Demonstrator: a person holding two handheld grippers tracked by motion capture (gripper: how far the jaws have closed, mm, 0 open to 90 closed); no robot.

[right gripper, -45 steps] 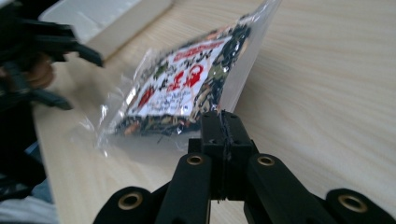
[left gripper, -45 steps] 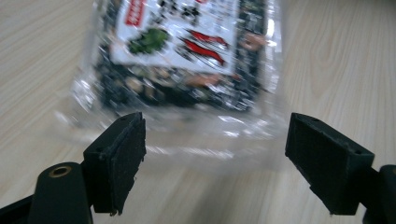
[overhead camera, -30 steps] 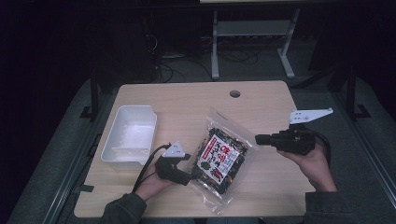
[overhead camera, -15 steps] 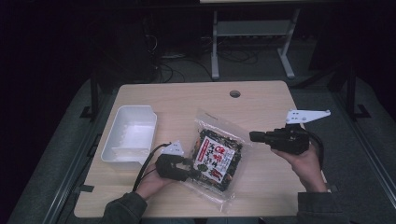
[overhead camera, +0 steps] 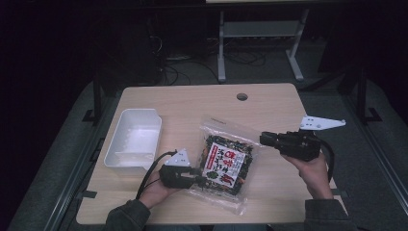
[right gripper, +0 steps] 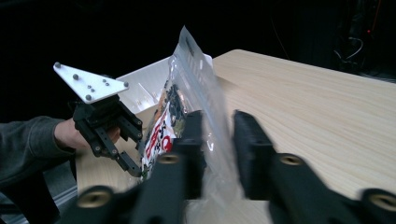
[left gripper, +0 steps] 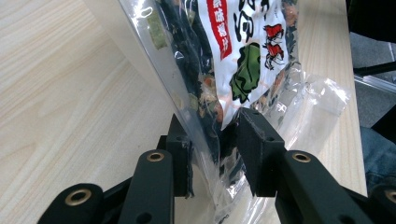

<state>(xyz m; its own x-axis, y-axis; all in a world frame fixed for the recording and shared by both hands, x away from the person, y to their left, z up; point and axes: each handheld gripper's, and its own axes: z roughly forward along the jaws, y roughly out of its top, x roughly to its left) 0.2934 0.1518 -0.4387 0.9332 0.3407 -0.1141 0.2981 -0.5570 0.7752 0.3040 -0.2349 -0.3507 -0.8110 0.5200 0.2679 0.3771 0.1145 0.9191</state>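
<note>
Wooden table [overhead camera: 269, 108], snack bag [overhead camera: 226, 161] lifted, left gripper [overhead camera: 199, 180] clamped on its corner, right gripper [overhead camera: 262, 139] jaws apparently loosening around its edge.

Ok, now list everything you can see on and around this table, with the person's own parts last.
snack bag: one, clear with dark contents and a white and red label, middle of the table
tray: one, white, left of the bag
table: one, light wood
hole: one, dark, near the table's far edge
metal stand: one, grey, on the floor beyond
left gripper: one, black, jaws just closed on the bag's near left edge
right gripper: one, black, jaws just opening, bag's right edge between them
hands: two, left hand, right hand, each holding its gripper
</note>
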